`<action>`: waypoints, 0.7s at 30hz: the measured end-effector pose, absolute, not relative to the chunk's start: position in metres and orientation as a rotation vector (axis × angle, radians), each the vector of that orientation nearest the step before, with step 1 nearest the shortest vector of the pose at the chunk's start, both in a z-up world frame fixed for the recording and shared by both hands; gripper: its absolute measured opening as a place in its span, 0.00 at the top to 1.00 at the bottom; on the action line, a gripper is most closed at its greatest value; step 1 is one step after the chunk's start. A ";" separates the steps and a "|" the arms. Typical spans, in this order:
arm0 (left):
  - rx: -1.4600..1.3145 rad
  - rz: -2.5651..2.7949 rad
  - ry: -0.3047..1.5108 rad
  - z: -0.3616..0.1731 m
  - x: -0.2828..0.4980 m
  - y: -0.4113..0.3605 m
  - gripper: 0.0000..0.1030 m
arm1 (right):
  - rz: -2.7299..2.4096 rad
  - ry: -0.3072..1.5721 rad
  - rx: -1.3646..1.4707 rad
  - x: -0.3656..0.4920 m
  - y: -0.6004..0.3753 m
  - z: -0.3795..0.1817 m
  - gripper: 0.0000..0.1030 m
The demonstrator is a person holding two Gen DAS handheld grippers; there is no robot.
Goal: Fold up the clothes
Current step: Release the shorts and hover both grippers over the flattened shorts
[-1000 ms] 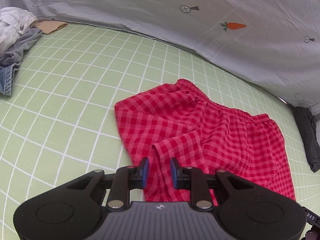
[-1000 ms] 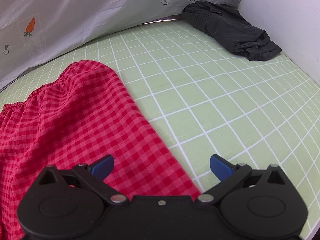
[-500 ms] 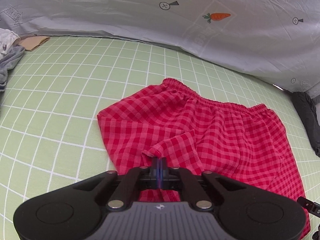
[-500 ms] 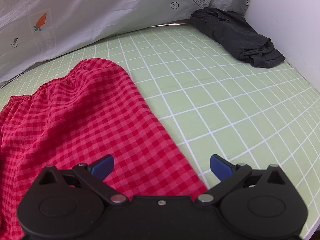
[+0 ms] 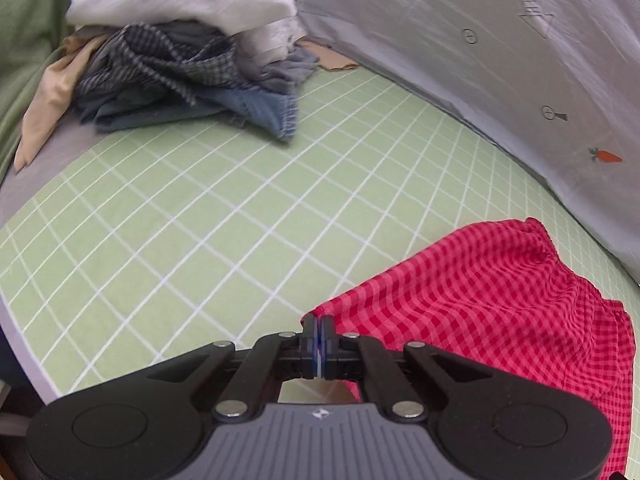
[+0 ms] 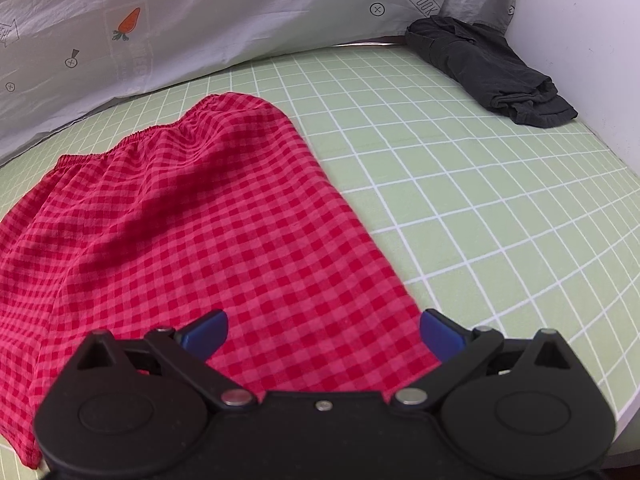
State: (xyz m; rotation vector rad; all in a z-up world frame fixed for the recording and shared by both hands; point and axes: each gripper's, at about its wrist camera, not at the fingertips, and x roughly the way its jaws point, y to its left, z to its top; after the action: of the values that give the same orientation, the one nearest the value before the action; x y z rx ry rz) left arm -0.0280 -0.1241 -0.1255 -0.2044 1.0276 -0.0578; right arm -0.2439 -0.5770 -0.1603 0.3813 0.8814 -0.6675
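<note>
Red checked shorts (image 6: pixel 192 232) with an elastic waistband lie spread on the green grid mat (image 6: pixel 480 200). In the left wrist view my left gripper (image 5: pixel 319 330) is shut on a corner of the shorts (image 5: pixel 480 304), and the cloth stretches from its pads toward the right. My right gripper (image 6: pixel 322 330) is open, hovering over the lower hem of the shorts, with cloth lying below its blue fingers (image 6: pixel 206 326) but not pinched.
A pile of unfolded clothes (image 5: pixel 180 60), blue, checked and white, sits at the mat's far left. A dark garment (image 6: pixel 492 68) lies folded at the far right by a white wall. A grey sheet with carrot prints (image 6: pixel 200 20) hangs behind the mat (image 5: pixel 200 220).
My left gripper shut on a fold of the shorts, then swung left, pulling the cloth out sideways; the clothes pile came into its view. My right gripper shifted slightly and stayed open.
</note>
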 end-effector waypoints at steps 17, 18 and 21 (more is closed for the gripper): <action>-0.067 -0.184 1.004 -0.111 -0.093 -0.163 0.54 | -0.613 0.897 0.376 -0.275 -0.608 -0.169 0.00; -0.065 -0.183 1.009 -0.113 -0.100 -0.167 0.54 | -0.603 0.911 0.372 -0.276 -0.610 -0.171 0.02; -0.066 -0.181 1.016 -0.117 -0.119 -0.179 0.54 | -0.540 0.921 0.375 -0.279 -0.612 -0.173 0.38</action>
State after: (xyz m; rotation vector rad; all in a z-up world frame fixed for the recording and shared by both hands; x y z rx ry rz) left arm -0.1193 -0.1788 -0.1169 -0.0661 1.0163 -0.1812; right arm -0.2794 -0.6123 -0.1730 0.3746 0.9211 -0.5399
